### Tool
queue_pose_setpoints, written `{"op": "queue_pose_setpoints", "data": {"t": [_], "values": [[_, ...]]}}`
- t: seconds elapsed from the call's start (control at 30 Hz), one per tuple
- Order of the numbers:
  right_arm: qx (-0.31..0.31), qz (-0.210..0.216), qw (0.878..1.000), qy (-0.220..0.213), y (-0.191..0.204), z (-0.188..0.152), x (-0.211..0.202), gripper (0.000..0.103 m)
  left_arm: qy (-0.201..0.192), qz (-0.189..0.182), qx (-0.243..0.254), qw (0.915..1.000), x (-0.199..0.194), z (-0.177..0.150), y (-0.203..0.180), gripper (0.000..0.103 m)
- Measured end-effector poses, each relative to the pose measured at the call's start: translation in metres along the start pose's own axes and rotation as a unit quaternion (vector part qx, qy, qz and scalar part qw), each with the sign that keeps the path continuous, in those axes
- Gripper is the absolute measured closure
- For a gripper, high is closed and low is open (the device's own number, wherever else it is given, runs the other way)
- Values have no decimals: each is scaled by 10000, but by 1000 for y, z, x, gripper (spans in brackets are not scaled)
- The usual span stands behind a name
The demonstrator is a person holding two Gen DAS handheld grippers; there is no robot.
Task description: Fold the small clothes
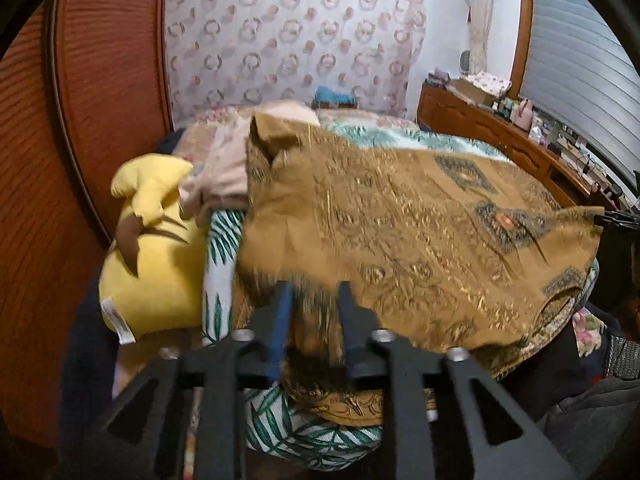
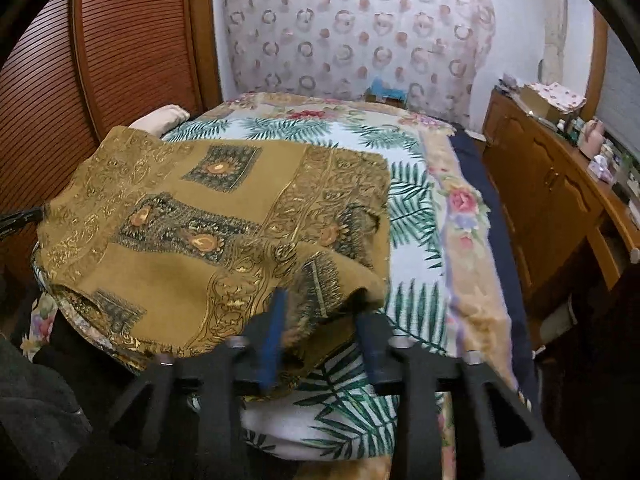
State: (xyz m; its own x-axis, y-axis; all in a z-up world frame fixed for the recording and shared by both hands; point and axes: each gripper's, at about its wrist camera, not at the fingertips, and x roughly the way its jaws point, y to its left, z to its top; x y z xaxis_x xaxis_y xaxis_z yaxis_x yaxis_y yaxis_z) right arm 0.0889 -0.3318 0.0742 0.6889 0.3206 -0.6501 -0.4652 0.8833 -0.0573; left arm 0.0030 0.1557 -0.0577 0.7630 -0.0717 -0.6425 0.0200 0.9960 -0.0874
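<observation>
Both views are lit by soft, warm indoor light, apparently from overhead, with no hard shadows or glare. Motion blur smears the brown patterned cloth [image 1: 400,240] near the blue fingers [image 1: 282,320], and the bed [image 2: 420,240] edge is soft too. Fisheye distortion bends the walls, and black vignetting fills every corner.

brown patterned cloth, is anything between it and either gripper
Nothing visible. The brown gold-patterned cloth already has its near edge between the fingers of both the left gripper and the right gripper, draped over the palm-leaf print bedspread.
</observation>
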Motion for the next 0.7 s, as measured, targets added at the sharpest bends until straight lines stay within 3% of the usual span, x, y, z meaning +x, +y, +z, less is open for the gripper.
{"op": "queue_pose_setpoints", "data": {"t": [0.07,0.13,0.23,0.43,0.7], "values": [[37,-15,9999,-96,1,-1,-6,57,-143,-41,-64,9999,-4,3,2,58],[48,-55,9998,-206,3,0,-12,57,-132,-69,-138,9998,-2,6,6,43],[49,5,9995,-319,11,0,-15,55,-94,-7,-204,9997,7,6,10,34],[-19,230,9988,-441,31,-3,-2,43,143,188,-258,9994,34,3,16,34],[-78,490,9981,-359,52,-1,29,42,483,384,-536,9967,61,-5,33,34]]}}
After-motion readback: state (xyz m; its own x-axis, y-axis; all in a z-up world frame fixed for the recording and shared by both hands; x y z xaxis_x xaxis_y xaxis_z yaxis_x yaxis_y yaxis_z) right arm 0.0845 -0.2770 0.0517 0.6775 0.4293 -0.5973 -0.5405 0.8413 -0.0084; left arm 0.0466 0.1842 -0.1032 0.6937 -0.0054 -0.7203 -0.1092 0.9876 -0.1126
